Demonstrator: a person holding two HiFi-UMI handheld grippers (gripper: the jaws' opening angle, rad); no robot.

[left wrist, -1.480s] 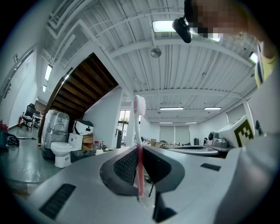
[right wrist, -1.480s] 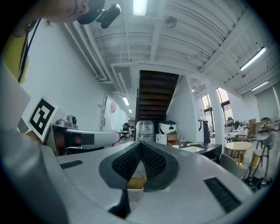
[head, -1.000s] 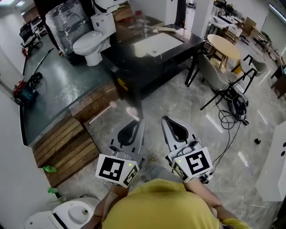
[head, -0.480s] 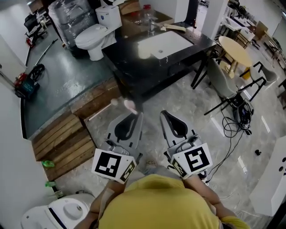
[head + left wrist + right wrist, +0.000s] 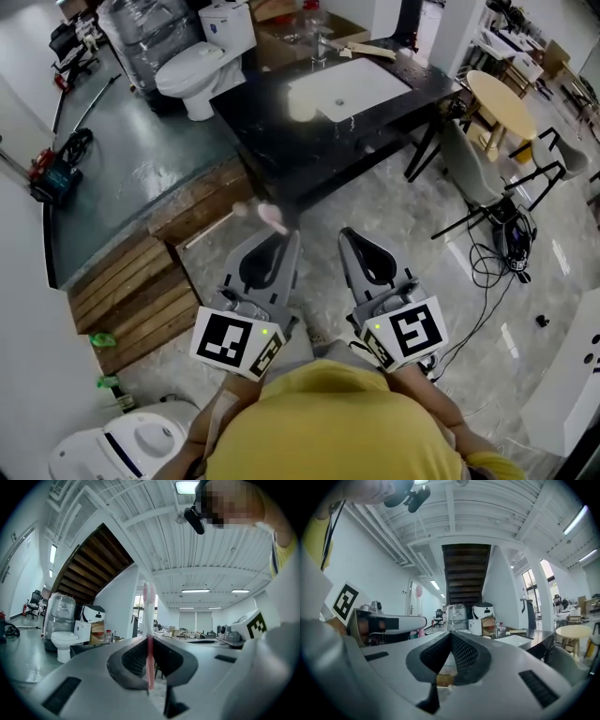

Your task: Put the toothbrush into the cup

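My left gripper (image 5: 284,240) is shut on a pink toothbrush (image 5: 270,217), whose head sticks out ahead of the jaw tips. In the left gripper view the toothbrush (image 5: 148,609) stands upright, pinched between the closed jaws of the left gripper (image 5: 150,638). My right gripper (image 5: 348,236) is beside it, shut with nothing between its fingers (image 5: 451,634). The right gripper view shows the toothbrush head (image 5: 419,591) off to its left. Ahead stands a black counter (image 5: 272,122) with a white sink (image 5: 347,87). Small clear vessels (image 5: 317,39) stand at its back; I cannot tell which is the cup.
A white toilet (image 5: 195,64) and a plastic-wrapped bundle (image 5: 141,33) stand left of the counter. Wooden pallets (image 5: 131,291) lie on the floor at the left, and a second toilet (image 5: 131,450) sits at bottom left. A round table (image 5: 499,101), chair (image 5: 469,173) and cables (image 5: 487,262) are on the right.
The view has moved closer to the counter, which now sits more to the right. Both grippers keep their pose, and the left one still holds the toothbrush.
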